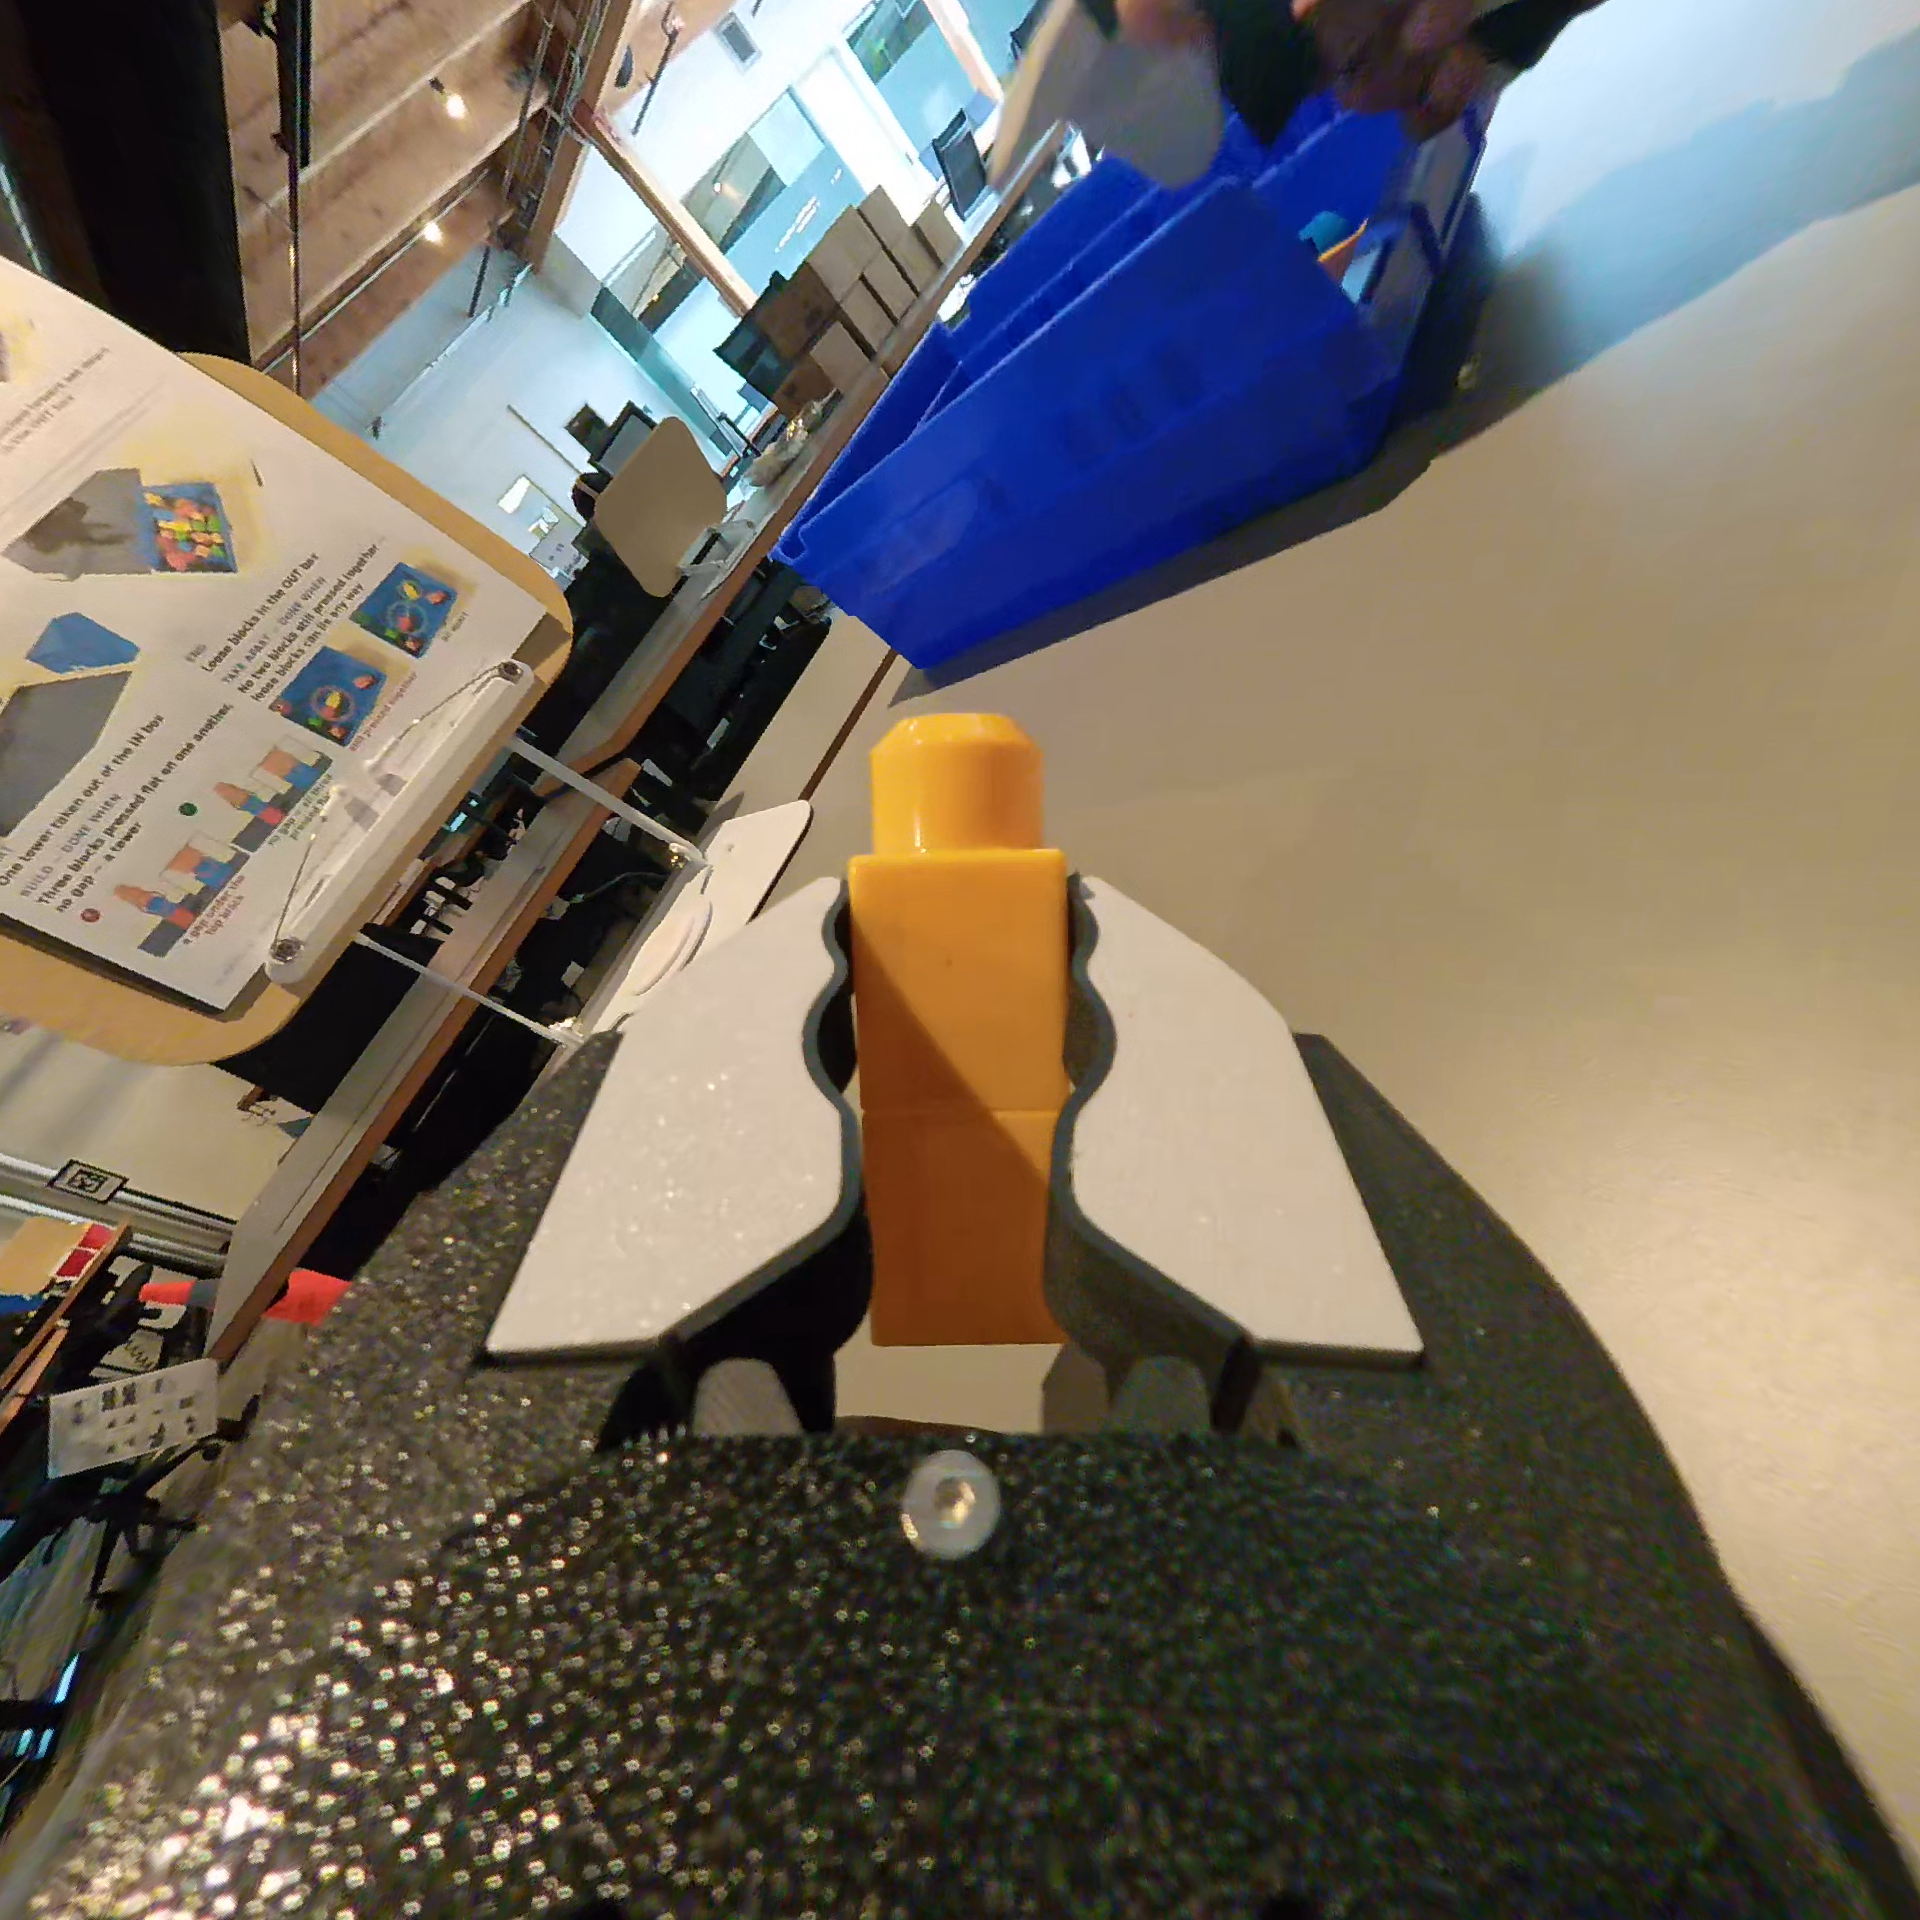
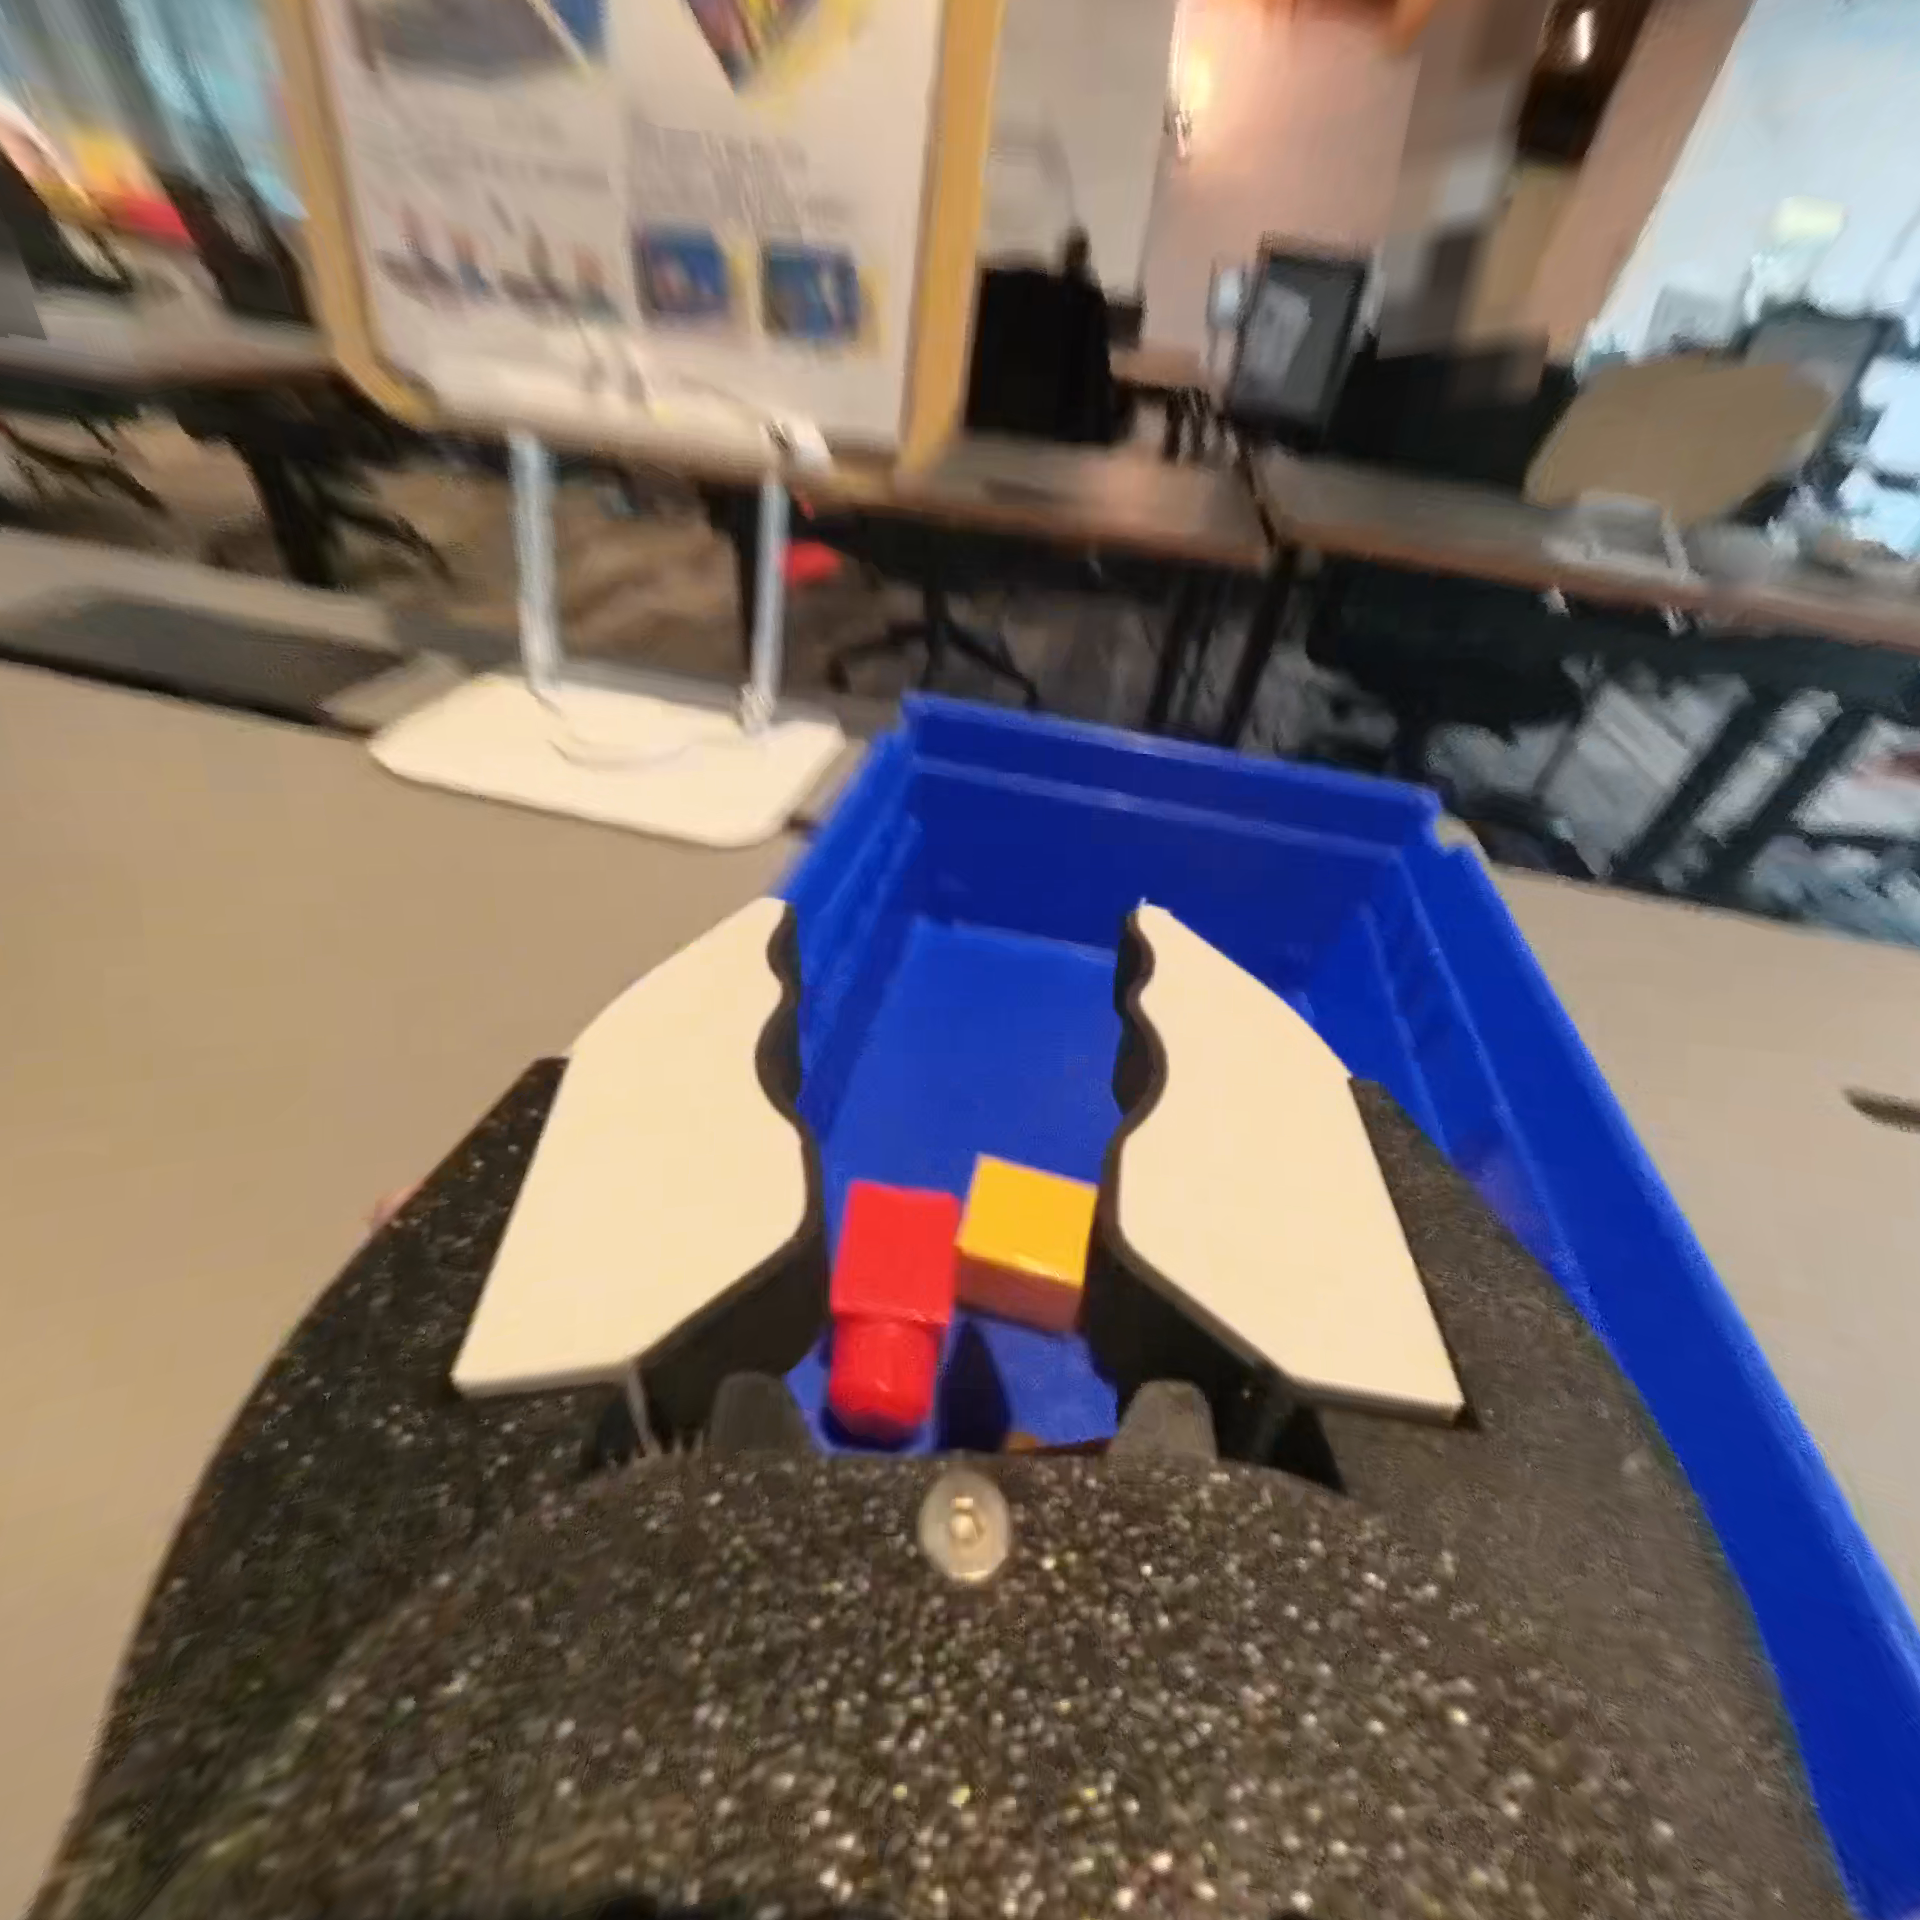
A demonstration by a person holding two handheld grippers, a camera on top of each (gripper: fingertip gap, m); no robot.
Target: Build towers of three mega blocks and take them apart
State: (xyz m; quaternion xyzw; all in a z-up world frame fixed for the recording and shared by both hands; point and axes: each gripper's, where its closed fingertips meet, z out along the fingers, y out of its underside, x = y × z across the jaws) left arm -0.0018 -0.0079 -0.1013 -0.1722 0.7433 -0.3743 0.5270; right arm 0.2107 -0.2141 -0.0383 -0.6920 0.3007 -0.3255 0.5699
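Left gripper pinching orange two-block stack, long axis running forward along fingers; right gripper, spread and empty, hovering over blue bin, red block lying directly below between fingers.

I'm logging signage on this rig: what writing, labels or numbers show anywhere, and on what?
White printed instruction sheet on the wooden board: headings and captions beside pictures; I don't copy the wording.
The same sheet in the right wrist view: blurred, unreadable.
Black-and-white square marker tag: a pattern, no words.
Small white card: marks too small to read.
Stacked orange plastic blocks, blue plastic bins: no writing visible.
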